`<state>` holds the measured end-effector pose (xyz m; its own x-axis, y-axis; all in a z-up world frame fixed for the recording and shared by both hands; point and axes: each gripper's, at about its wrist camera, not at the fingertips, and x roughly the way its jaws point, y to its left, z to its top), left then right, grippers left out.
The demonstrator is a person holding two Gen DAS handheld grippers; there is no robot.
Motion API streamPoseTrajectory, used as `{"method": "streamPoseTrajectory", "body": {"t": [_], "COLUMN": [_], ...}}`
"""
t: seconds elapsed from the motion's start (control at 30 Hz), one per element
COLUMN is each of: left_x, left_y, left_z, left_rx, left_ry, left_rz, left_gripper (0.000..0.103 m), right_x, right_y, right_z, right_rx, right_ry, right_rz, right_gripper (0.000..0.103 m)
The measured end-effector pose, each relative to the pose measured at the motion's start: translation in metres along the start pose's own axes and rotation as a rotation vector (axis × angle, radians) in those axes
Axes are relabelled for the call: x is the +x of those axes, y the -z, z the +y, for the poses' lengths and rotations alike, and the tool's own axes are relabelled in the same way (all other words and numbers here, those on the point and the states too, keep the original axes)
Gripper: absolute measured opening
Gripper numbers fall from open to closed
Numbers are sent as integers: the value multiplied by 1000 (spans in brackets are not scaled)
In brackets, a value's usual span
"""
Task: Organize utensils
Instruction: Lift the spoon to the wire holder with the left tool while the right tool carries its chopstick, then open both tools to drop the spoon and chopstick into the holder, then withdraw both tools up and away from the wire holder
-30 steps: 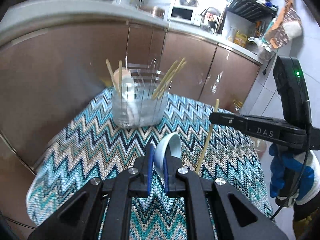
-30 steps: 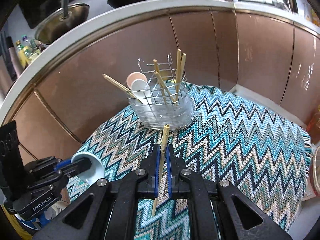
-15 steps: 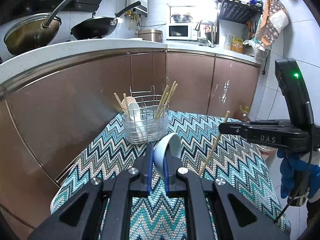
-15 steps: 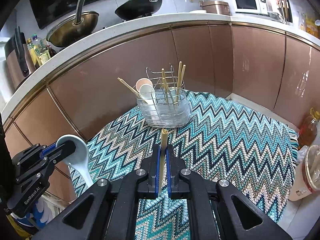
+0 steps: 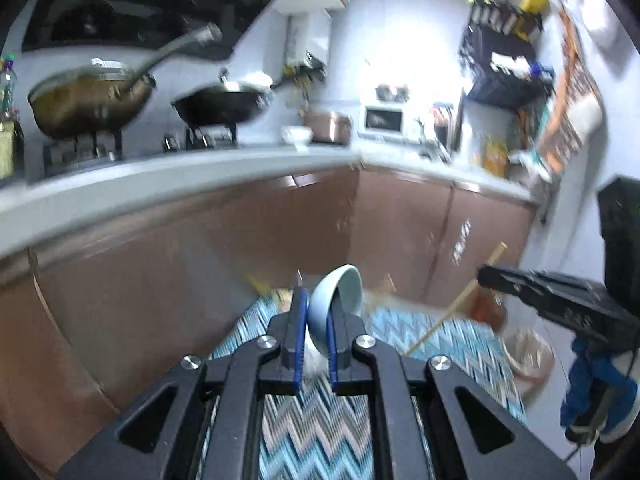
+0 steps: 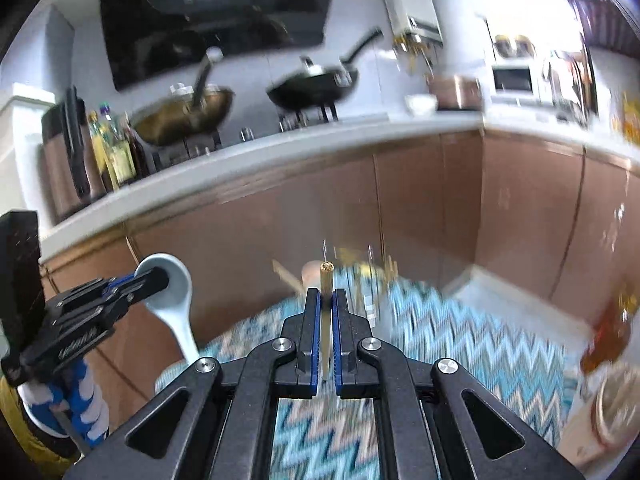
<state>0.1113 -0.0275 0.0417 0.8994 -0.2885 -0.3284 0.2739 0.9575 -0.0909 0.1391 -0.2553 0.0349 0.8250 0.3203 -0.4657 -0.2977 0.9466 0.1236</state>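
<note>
My left gripper [image 5: 317, 312] is shut on a pale blue ceramic spoon [image 5: 338, 292], bowl end up; it also shows in the right wrist view [image 6: 170, 280]. My right gripper [image 6: 327, 300] is shut on a wooden chopstick [image 6: 327, 280] that points forward; from the left wrist view the chopstick [image 5: 452, 308] slants down from the right gripper [image 5: 486, 278]. The wire utensil holder [image 6: 360, 276] with chopsticks and spoons is blurred just beyond my right fingertips, mostly hidden. Both grippers are raised above the zigzag cloth [image 6: 460, 344].
Brown cabinet fronts [image 5: 200, 260] and a white counter [image 5: 160, 184] curve behind the table. Two woks [image 5: 92, 96] stand on the hob. Bottles [image 6: 108, 144] stand at the counter's left. An orange bottle [image 6: 608, 332] and a lidded container [image 6: 616, 408] stand at the right.
Both grippers have lifted and tilted upward with their loads. The holder has dropped low in both views and the image is blurred by the motion.
</note>
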Motion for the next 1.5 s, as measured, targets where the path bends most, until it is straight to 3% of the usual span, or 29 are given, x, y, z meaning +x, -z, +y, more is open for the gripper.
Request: {"method": "streamPoseTrajectory", "body": {"t": [0.2, 0.33, 0.63, 0.93, 1.0, 1.07, 1.1, 1.13, 1.5], "left_x": [57, 110, 182, 210, 211, 207, 203, 197, 98], "left_y": [-39, -36, 8, 28, 32, 30, 29, 26, -5], "left_z": [5, -6, -17, -15, -10, -5, -3, 0, 29], "left_rx": [24, 84, 133, 81, 50, 18, 10, 2, 0], "left_ry": [-105, -176, -267, -256, -213, -176, -164, -152, -48], "left_rz": [-86, -82, 0, 39, 57, 68, 66, 60, 77], "left_gripper": [8, 8, 8, 11, 13, 27, 36, 38, 50], "right_x": [30, 64, 134, 179, 181, 181, 180, 178, 110], "right_y": [-53, -63, -47, -18, -12, -9, -8, -8, -17], "right_z": [9, 0, -30, -42, -44, -44, -43, -43, -22], "right_rx": [-88, -121, -101, -72, -68, -69, -70, -68, -71], "right_ry": [-6, 16, 14, 27, 33, 33, 35, 40, 75], "right_rz": [-85, -73, 30, 117, 127, 135, 134, 130, 32], "right_gripper": [5, 5, 5, 6, 6, 13, 22, 28, 30]}}
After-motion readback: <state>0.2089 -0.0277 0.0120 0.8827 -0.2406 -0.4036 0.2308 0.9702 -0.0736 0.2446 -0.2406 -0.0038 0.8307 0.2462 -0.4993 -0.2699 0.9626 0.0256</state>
